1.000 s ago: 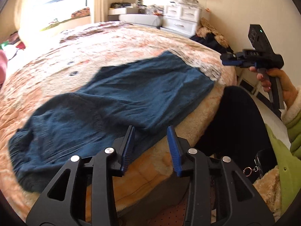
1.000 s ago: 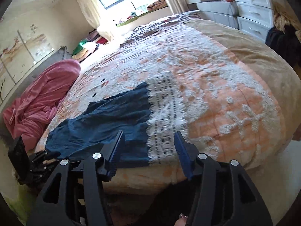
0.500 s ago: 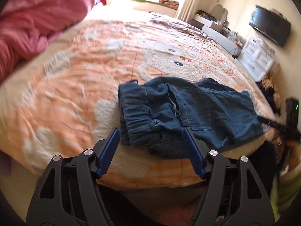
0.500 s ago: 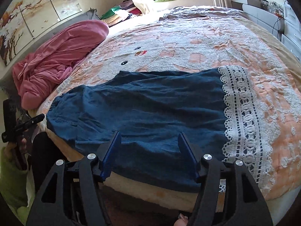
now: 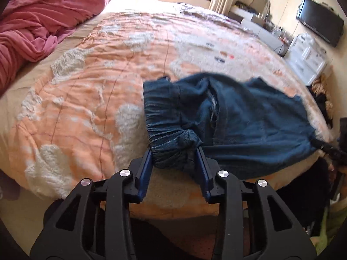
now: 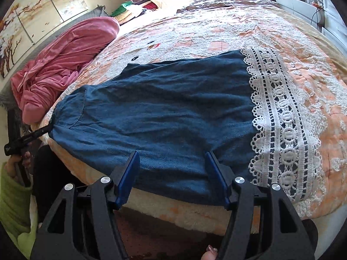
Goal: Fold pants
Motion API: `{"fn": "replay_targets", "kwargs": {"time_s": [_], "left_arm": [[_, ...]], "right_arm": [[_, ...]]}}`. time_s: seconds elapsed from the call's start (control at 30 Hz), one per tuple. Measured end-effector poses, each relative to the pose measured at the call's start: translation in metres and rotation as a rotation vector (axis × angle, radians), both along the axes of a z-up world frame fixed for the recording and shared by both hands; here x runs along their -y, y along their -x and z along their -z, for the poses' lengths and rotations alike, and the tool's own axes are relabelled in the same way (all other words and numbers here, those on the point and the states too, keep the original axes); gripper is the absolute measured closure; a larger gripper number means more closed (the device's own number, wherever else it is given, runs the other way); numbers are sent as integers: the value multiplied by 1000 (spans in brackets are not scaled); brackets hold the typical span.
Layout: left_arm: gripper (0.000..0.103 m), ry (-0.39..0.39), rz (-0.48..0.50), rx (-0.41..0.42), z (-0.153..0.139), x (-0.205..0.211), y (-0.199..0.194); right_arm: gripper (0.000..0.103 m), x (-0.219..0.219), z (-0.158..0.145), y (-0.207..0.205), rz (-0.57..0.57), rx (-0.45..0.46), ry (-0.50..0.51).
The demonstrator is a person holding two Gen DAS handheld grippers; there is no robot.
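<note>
A: Lying across the near edge of the bed (image 5: 91,91), the dark blue pants (image 6: 169,112) stretch sideways on the orange and white blanket (image 6: 271,32), waistband at one end and a white lace hem (image 6: 279,117) at the other.

B: And the left gripper (image 5: 174,158)?

A: Its jaws are closing with the bunched elastic waistband (image 5: 167,134) between them. The cloth fills the gap and meets both blue pads, so it looks gripped at that corner.

B: The right gripper (image 6: 172,169)?

A: It is over the lower leg, near the lace. Its jaws stand apart, and the cloth lies flat between and beyond them. I see no pinch or lift there, so it looks released.

B: Anything else close by?

A: A heaped pink blanket (image 6: 65,65) sits toward the head of the bed, well apart from the pants. In the right wrist view a hand (image 6: 15,164) in a green sleeve holds the other gripper's handle at the waistband end.
</note>
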State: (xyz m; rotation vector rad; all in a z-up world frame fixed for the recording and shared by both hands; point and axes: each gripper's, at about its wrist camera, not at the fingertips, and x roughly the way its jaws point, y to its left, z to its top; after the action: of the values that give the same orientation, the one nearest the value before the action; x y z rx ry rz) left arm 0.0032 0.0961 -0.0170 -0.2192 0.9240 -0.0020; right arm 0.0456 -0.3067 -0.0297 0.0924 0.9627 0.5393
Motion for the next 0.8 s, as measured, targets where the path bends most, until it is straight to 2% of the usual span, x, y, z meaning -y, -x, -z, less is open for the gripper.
{"fn": "replay_targets", "kwargs": {"time_s": [0.07,0.17,0.27,0.33,0.4,0.47,0.57,0.63,0.8], "left_arm": [[69,-1,-7,-1,7,1,1],[62,-26,-20,2,0,1,2],[58,-68,-33,39,-23,2,12],[57,-115,-38,81,-42,5,15],[54,-128,-25,118,-56,10,12],[51,-117,30,147,-64,26,1],[50,-81,143,147,-62,64,-25],[50,-69,208,152,-59,90,-39],[50,-27,310,105,-41,135,-81]], "right_arm": [[41,-2,1,2,1,13,13],[39,-2,-1,2,-7,10,15],[35,5,-9,5,-7,3,-31],[34,11,-17,8,-2,26,-48],[34,15,-26,9,8,54,-45],[33,16,-35,5,12,81,-47],[33,14,-48,-7,11,102,-42],[29,9,-57,-16,5,122,-31],[26,-9,-73,-40,-23,156,15]]}}
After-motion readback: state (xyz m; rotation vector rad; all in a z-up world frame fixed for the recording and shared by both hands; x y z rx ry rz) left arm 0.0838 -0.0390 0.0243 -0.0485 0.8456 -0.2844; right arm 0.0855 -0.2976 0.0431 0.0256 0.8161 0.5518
